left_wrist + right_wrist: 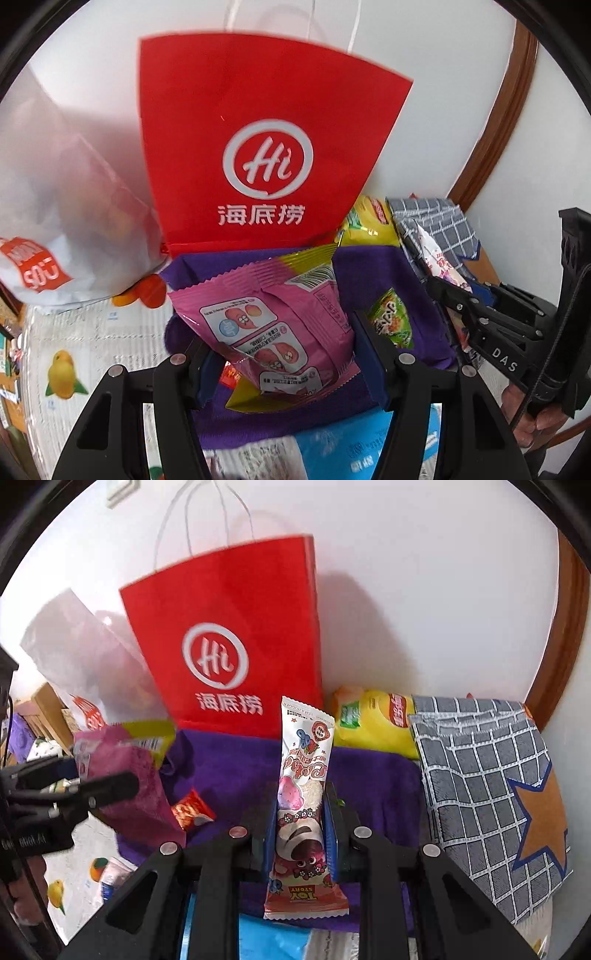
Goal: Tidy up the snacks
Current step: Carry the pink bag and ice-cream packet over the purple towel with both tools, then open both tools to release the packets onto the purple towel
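My left claw (284, 365) grasping crinkly pink foil pouch (280, 314); right claw (300, 834) clenched on slim glossy wrapper (303, 812); fuzzy purple cloth (236, 768) beneath both.

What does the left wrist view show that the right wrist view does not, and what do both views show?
Only the left wrist view shows the green snack packet lying on the purple cloth. Only the right wrist view shows the small red packet on that cloth, and the orange star on the checked cloth. Both show the red paper bag, the yellow chip bag, the pink packet in the left gripper and the white strawberry packet in the right gripper.
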Action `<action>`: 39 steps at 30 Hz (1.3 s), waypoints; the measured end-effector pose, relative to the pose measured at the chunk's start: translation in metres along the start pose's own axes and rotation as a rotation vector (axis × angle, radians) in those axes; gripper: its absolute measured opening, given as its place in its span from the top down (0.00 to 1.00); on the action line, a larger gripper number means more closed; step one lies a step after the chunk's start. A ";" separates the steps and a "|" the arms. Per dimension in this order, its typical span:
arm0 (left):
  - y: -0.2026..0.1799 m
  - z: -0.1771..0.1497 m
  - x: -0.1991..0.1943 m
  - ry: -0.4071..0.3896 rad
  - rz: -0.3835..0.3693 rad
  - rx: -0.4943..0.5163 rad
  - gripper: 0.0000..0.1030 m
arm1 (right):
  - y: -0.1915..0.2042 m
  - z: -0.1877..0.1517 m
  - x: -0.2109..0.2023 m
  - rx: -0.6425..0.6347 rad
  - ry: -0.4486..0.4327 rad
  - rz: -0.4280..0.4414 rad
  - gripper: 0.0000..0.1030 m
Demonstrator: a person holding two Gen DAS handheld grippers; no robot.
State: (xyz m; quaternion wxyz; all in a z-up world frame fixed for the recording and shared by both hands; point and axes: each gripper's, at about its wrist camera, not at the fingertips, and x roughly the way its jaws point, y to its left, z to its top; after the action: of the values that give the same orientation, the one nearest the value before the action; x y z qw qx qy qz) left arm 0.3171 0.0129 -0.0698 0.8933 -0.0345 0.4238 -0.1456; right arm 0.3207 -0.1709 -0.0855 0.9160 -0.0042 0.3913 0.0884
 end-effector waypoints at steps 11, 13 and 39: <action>0.021 -0.006 0.037 0.067 0.025 -0.021 0.40 | -0.008 -0.012 0.041 -0.008 0.082 -0.003 0.78; 0.024 -0.006 0.040 0.072 0.020 -0.027 0.40 | -0.008 -0.014 0.047 -0.003 0.098 0.012 0.78; 0.035 -0.006 0.046 0.092 -0.004 -0.062 0.40 | 0.008 -0.031 0.084 -0.067 0.204 -0.030 0.77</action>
State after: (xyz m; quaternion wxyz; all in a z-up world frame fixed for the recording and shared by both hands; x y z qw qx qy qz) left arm 0.3483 0.0334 -0.1148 0.8711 -0.0564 0.4687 -0.1354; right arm 0.3540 -0.1526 -0.1672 0.8719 -0.0498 0.4793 0.0868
